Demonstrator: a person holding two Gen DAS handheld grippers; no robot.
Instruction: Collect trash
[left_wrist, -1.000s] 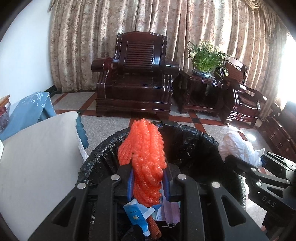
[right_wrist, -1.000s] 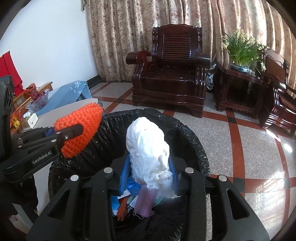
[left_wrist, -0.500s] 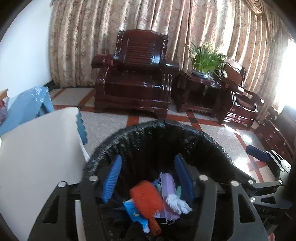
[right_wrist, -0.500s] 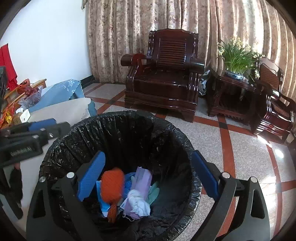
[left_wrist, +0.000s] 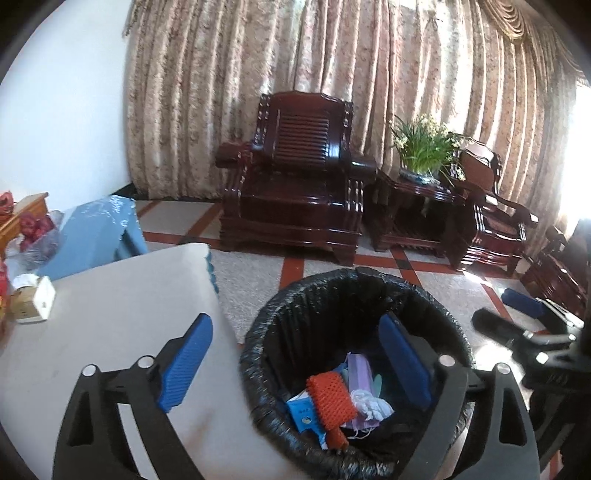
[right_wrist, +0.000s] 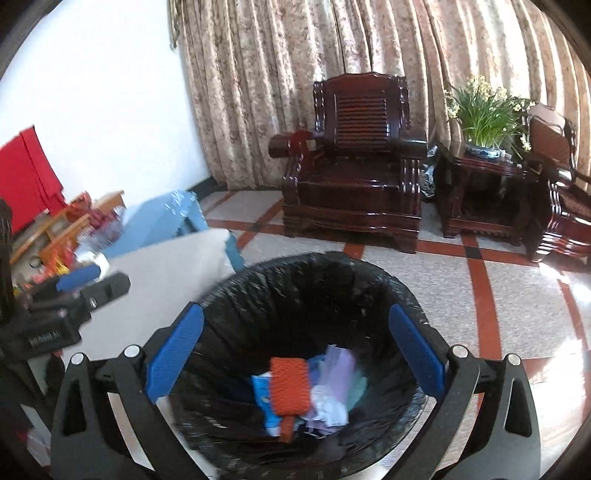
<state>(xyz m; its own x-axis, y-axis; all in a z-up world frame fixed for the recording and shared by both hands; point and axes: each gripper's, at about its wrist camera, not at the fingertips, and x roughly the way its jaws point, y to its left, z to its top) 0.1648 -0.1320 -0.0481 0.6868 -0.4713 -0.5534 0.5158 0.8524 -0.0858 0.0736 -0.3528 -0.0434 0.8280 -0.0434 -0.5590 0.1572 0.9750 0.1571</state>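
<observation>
A black-lined trash bin (left_wrist: 280, 325) stands on the floor beside a white table (left_wrist: 110, 314); it also shows in the right wrist view (right_wrist: 295, 273). Inside lie an orange foam net (left_wrist: 330, 400) (right_wrist: 290, 384), a crumpled white tissue (left_wrist: 371, 402) (right_wrist: 327, 404), a purple mask (left_wrist: 360, 373) and a blue packet (left_wrist: 301, 410). My left gripper (left_wrist: 295, 365) is open and empty, over the bin's left rim. My right gripper (right_wrist: 295, 354) is open and empty above the bin. The right gripper shows at the right edge of the left wrist view (left_wrist: 532, 332).
A small box (left_wrist: 31, 304) and red clutter sit at the table's far left. A blue-covered item (left_wrist: 92, 232) stands behind the table. Dark wooden armchairs (left_wrist: 299, 192) and a side table with a plant (left_wrist: 424, 155) line the curtained wall.
Both grippers opened and dropped the orange net and white tissue into the bin. Both have since pulled back and up; the left one has shifted left toward the table.
</observation>
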